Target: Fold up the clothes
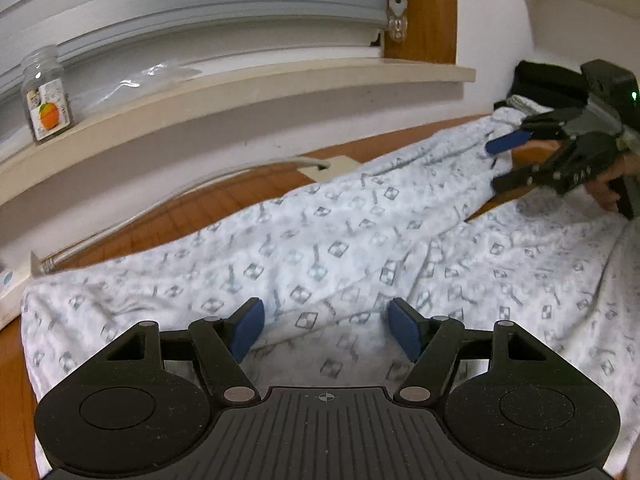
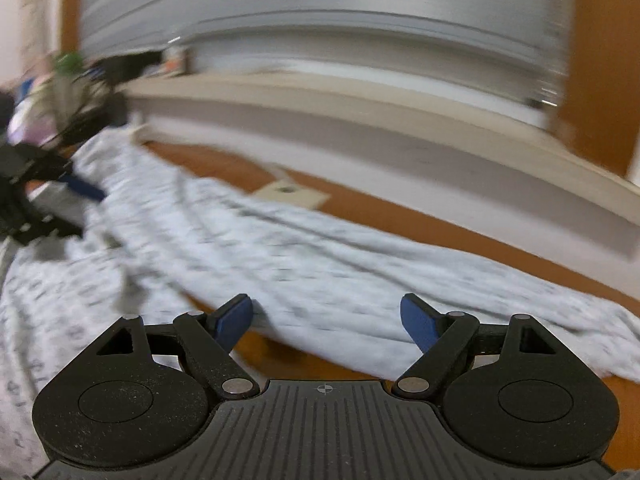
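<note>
A white garment with a small grey diamond print lies spread across the wooden table, one long part running toward the far right. My left gripper hovers open just above its near edge, blue pads apart, nothing between them. In the left wrist view my right gripper shows at the far right, held in a hand, jaws apart over the cloth's far part. The right wrist view is motion-blurred: the right gripper stands open over the garment and a strip of bare table. The left gripper appears at the left edge there.
A windowsill runs along the back with a glass jar bearing an orange label. A grey cable and a beige block lie on the table behind the garment. Dark folded items sit at the far right.
</note>
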Available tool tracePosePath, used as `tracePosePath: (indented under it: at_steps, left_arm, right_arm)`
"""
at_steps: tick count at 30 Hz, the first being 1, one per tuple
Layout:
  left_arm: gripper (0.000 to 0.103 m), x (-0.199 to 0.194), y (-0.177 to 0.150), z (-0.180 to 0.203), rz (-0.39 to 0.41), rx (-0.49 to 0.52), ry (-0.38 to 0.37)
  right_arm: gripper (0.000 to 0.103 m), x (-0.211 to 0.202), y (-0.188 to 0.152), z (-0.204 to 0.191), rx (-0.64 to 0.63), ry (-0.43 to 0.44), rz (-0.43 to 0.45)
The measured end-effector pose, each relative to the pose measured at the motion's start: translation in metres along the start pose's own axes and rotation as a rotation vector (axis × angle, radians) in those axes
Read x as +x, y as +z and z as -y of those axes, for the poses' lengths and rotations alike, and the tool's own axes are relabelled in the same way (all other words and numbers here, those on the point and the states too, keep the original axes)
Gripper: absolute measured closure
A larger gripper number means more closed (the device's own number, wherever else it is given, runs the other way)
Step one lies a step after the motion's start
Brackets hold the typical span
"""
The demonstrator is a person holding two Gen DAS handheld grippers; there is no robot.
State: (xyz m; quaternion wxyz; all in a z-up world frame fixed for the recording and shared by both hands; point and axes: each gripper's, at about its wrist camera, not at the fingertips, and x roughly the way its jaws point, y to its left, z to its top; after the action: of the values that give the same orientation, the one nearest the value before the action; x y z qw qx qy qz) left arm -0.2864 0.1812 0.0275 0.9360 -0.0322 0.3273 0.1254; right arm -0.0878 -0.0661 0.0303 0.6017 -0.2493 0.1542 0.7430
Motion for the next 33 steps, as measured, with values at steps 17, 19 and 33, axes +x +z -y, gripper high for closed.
tracePosePath:
  at_steps: [17, 19, 33]
  left_arm:
    - [0.030, -0.008, 0.006, 0.011, 0.037, 0.020, 0.011]
    - [0.030, -0.009, 0.015, 0.017, 0.054, 0.034, 0.001]
    - [0.047, 0.043, 0.065, 0.042, 0.054, 0.112, -0.021]
  right_arm:
    - [0.091, 0.029, 0.032, -0.003, -0.025, 0.102, -0.011]
    - [0.091, 0.032, 0.040, 0.005, 0.024, 0.115, 0.003]
    - [0.086, 0.060, 0.058, 0.029, 0.167, 0.081, 0.008]
